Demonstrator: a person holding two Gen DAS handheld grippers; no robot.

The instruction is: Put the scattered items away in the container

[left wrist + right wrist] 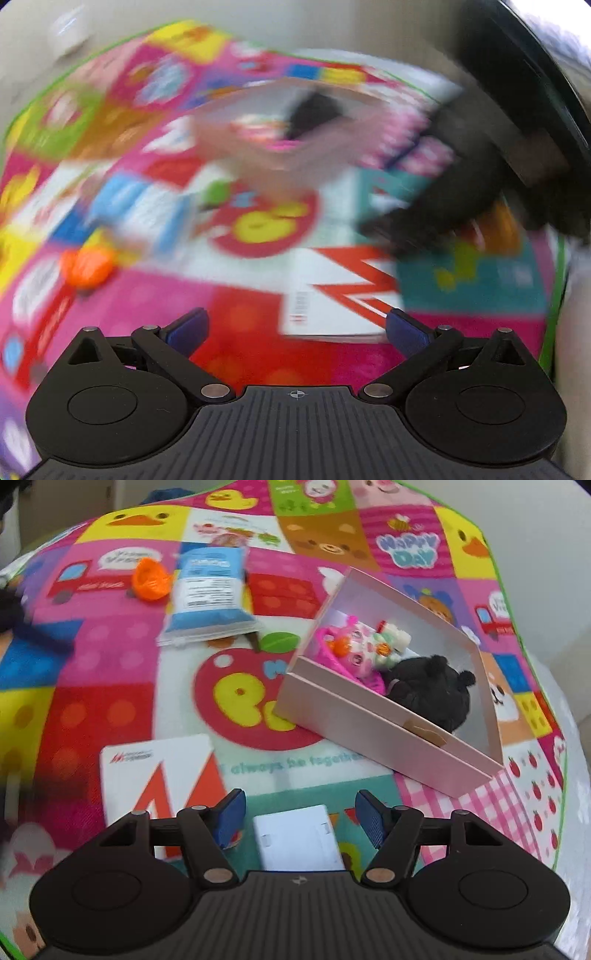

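The right gripper (299,821), jaws apart and empty, hangs nearest over the small white box (301,843), probably lengthwise between them, the pink container (373,716) far right.

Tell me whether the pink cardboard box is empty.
Not empty: the pink cardboard box holds a black plush toy and a pink plastic toy.

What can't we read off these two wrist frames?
- Left wrist view: motion blur smears everything; the pink box contents are unreadable.
- Right wrist view: the white card has its near edge hidden behind the gripper body.
- Right wrist view: the black plush is partly behind the box wall.
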